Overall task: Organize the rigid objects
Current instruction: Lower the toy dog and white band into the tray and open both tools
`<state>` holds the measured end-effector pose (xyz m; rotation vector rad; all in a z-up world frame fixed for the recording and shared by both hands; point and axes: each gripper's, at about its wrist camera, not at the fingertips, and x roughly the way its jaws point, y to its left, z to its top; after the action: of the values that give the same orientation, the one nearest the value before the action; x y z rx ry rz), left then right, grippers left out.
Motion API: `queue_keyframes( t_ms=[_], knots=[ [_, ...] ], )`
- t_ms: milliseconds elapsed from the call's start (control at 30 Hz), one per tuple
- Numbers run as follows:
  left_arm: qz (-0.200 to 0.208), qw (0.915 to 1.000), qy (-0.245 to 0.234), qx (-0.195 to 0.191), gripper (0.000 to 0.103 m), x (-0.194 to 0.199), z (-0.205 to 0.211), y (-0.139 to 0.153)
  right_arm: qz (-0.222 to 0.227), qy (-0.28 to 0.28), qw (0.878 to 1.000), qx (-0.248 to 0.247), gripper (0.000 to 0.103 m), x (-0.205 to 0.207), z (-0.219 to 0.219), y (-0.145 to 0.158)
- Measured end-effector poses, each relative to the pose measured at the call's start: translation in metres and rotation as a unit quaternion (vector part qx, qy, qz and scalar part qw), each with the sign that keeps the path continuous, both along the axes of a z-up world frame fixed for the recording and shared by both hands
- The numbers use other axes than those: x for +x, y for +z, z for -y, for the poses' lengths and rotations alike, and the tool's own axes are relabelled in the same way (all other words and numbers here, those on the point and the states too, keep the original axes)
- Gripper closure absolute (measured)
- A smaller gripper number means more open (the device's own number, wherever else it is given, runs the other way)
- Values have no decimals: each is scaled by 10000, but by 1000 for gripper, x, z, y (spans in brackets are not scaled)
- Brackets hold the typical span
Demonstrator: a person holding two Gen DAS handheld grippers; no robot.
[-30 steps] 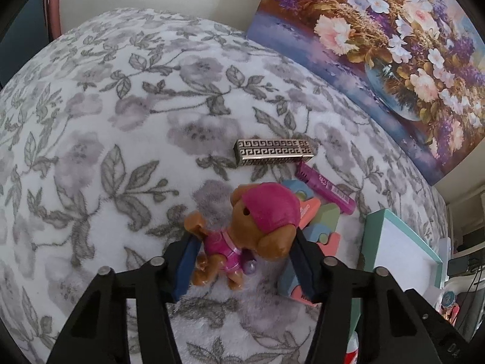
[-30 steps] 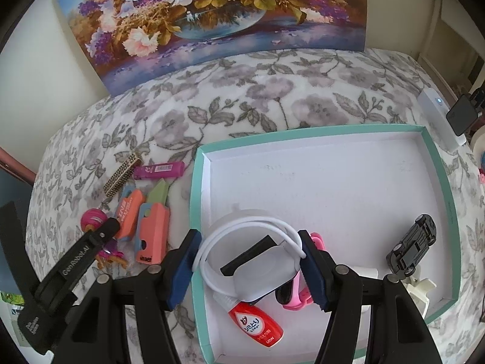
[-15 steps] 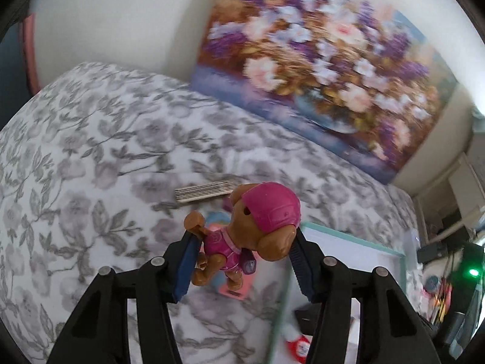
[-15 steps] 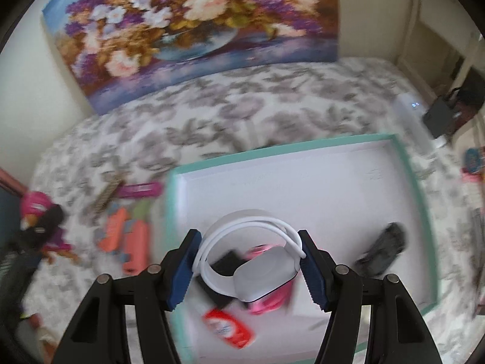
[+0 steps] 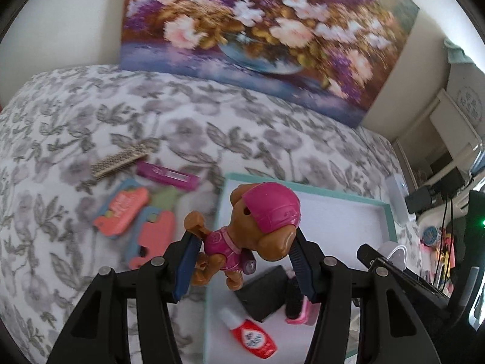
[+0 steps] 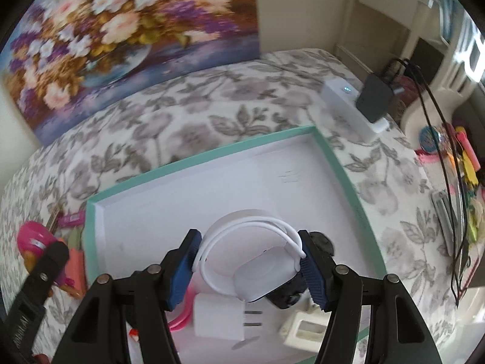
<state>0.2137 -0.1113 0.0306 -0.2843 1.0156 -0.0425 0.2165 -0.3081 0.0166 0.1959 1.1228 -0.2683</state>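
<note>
My left gripper (image 5: 242, 268) is shut on a brown toy dog with a pink cap (image 5: 251, 230) and holds it in the air over the left rim of the teal box (image 5: 306, 186). My right gripper (image 6: 248, 270) is shut on a white charger with a looped cable (image 6: 260, 265) and holds it above the box floor (image 6: 212, 188). The left gripper and the dog also show in the right wrist view (image 6: 36, 242), left of the box. Inside the box lie a red-capped bottle (image 5: 251, 335), a black block (image 5: 266, 292), a white plug (image 6: 221, 315) and a black toy car (image 6: 288, 294).
On the flowered bedspread left of the box lie orange-pink cutters (image 5: 124, 212), a purple tube (image 5: 166, 176) and a patterned metal bar (image 5: 119, 160). A white power strip with a black adapter (image 6: 360, 103) lies beyond the box. A flower painting (image 5: 257, 30) leans on the wall.
My left gripper has lifted the toy dog off the bedspread and carried it right to the box's edge. My right gripper has carried the charger right, across the box.
</note>
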Motion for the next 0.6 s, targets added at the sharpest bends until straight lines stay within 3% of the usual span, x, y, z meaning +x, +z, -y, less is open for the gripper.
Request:
queue_keyframes(
  t_ms=[167,600],
  knots=[
    [-75,9998,-133,-148,45,6,18,-7,53,-257,9997,16,36,-1,15,-3],
    [-288,9987,-306,296,45,11,33,-24,-183,-159,9996,132,36,2,13,-22]
  ],
)
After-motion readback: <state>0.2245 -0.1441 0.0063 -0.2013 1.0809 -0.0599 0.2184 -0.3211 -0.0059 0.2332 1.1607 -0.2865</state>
